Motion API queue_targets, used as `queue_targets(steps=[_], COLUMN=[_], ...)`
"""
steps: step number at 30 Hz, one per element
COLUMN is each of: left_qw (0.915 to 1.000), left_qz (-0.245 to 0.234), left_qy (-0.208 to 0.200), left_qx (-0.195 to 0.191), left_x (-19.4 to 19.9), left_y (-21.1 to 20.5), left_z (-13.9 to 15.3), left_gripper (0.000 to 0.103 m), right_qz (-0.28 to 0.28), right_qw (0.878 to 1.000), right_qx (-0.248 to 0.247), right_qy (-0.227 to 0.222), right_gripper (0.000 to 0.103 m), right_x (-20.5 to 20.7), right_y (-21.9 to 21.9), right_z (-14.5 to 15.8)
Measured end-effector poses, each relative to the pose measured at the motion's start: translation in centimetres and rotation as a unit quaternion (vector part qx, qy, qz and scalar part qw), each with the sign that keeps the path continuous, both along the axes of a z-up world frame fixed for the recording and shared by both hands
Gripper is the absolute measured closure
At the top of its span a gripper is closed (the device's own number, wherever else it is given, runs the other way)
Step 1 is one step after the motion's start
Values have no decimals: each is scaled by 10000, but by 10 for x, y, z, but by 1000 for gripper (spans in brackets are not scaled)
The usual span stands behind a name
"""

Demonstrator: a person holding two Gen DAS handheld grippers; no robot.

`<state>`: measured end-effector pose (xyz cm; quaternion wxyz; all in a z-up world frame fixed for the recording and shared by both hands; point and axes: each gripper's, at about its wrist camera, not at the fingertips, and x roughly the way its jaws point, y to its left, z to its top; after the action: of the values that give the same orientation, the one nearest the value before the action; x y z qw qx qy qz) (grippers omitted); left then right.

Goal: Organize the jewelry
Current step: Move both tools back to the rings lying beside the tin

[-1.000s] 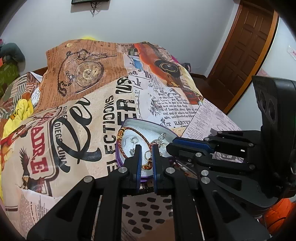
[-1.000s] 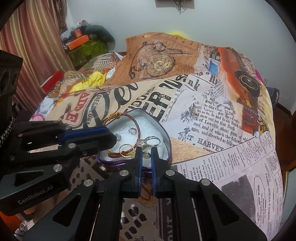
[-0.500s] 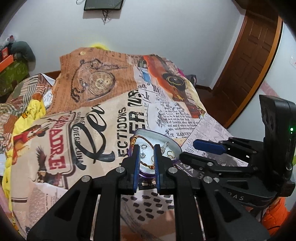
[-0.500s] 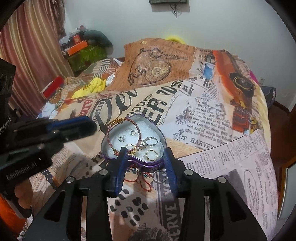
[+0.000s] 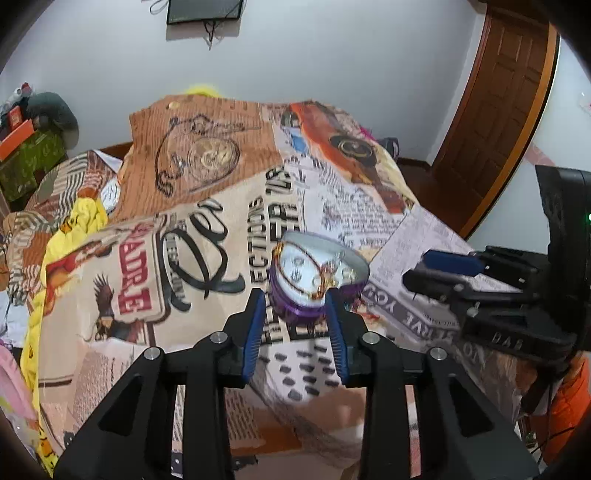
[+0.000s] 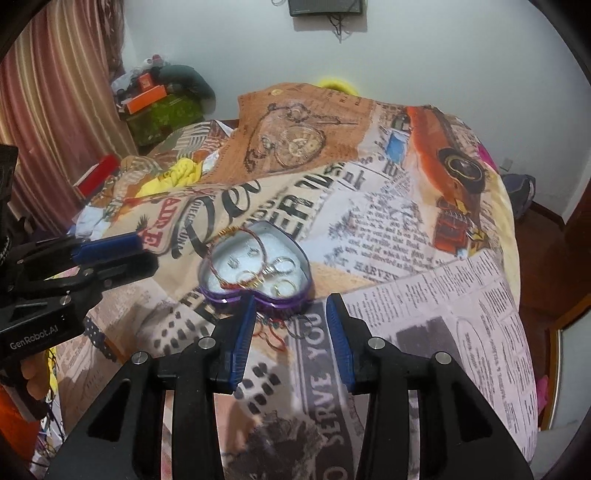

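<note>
A bed covered by a printed bedspread (image 6: 388, 229) in newspaper lettering, with a pocket-watch panel and an orange vintage car, fills both views. White walls stand behind it, and a dark flat screen (image 5: 204, 11) hangs high on the far wall with a cable dangling below.

The purple heart-shaped metal tin (image 6: 255, 275) with a pale lining sits open on the bedspread, just ahead of both grippers. Inside it lie a red-and-gold cord bracelet (image 6: 236, 254), several silver rings (image 6: 284, 265) and what look like small earrings, though blur makes these hard to tell apart. A few loose pieces, among them a thin red cord (image 6: 273, 338), lie on the bedspread beside the tin's near edge.

The left gripper (image 5: 295, 295) hangs just short of the tin, its blue-padded jaws spread wide and holding nothing. The right gripper (image 6: 291, 301) is likewise held with jaws apart and empty, the loose pieces lying between and just beyond its tips.

The left wrist view alone shows a brown panelled wooden door (image 5: 506, 99) at the right of the room. The right wrist view alone shows striped pink-brown curtains (image 6: 62, 96) at the left, a heap of clothes and boxes (image 6: 162, 96) beside them, and the rings inside the tin more sharply. Each view catches the other gripper at its edge.
</note>
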<state>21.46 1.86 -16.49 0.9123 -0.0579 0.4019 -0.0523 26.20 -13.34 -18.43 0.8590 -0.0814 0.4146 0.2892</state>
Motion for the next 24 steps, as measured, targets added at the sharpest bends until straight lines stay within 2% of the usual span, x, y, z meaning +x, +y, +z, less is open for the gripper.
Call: queue_targets(steps=[10,16,24], left_qw=[9978,9963,9961], left_qz=[-242,-368,-351], left_qy=[618,767,759], left_qx=[-75,-158,-286], left_x=[3,9,15], left_y=[-15,-23,-22], left_z=[-43,-56,-61], left_gripper=[71,71,71], right_qz=[-80,38,458], right_qw=[9991,9985,9968], right_qx=[-179,-242,-420], right_qy=[385,482,511], right_gripper=[67,67,67], right_x=[4,17,23], right_y=[-12,-2,16], right_z=[-29,-40,-54])
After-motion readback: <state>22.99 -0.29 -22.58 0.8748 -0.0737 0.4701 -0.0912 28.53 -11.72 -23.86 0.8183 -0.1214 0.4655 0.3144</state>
